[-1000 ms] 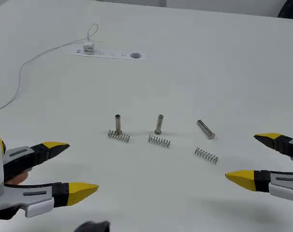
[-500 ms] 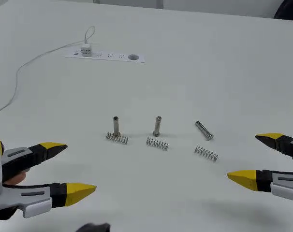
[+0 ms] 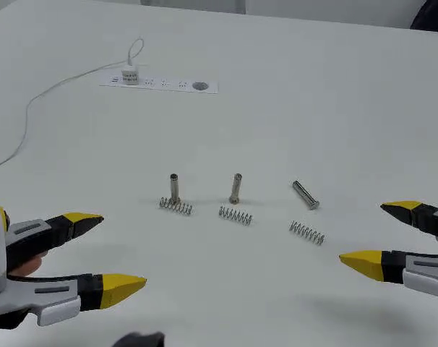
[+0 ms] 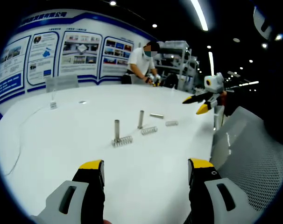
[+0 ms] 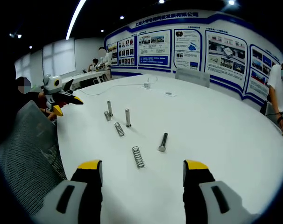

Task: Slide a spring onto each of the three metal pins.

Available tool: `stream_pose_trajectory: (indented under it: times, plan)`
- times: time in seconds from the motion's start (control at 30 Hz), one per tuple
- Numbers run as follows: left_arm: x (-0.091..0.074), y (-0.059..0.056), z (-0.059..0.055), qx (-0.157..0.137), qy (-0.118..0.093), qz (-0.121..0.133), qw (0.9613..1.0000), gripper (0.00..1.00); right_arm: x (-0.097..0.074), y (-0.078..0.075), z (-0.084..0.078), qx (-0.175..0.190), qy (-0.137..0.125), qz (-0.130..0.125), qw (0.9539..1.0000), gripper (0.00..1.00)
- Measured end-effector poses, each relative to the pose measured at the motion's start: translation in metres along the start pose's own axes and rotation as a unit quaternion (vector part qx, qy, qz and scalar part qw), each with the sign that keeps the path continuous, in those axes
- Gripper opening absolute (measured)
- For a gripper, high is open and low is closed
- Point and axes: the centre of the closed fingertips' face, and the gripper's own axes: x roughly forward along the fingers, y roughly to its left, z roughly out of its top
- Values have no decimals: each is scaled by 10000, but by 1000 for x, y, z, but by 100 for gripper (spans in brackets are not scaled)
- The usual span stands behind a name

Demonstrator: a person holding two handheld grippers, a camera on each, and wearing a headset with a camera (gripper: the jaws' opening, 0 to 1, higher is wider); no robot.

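Note:
Two metal pins stand upright on the white table: the left pin and the middle pin. The right pin lies on its side. A spring lies in front of each: left spring, middle spring, right spring. My left gripper is open at the near left, holding nothing. My right gripper is open at the near right, holding nothing.
A white power strip with a plugged-in charger and a cable lies far back on the table. A mesh chair back stands near the table's edge. A person works at a bench in the background.
Only the head camera has shifted slightly. Both grippers stay open in about the same places, and the pins and springs have not moved.

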Motion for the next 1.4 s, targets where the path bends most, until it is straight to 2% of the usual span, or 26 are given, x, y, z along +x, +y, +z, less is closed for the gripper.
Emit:
stream_pose_trajectory:
  times: [0.4, 0.57, 0.73, 0.87, 1.1, 1.4]
  plan:
    - [-3, -2, 2, -10, -48, 78, 10000, 74, 1, -6, 7, 91, 110, -103, 9998, 57]
    - [-3, -2, 2, -22, -65, 110, 9999, 74, 3, -12, 12, 69, 136, -151, 9998, 52]
    - [-3, -4, 2, -29, -75, 119, 9999, 74, 6, -21, 20, 57, 203, -270, 9994, 43]
    - [-3, -5, 2, -40, -82, 127, 9999, 74, 14, -26, 28, 15, 285, -306, 9991, 37]
    - [-6, -5, 3, -62, -119, 175, 9998, 74, 32, -30, 41, -119, 378, -285, 9988, 33]
    - [-7, -4, 1, -100, -137, 221, 9996, 74, 54, -38, 45, -273, 615, -323, 9972, 29]
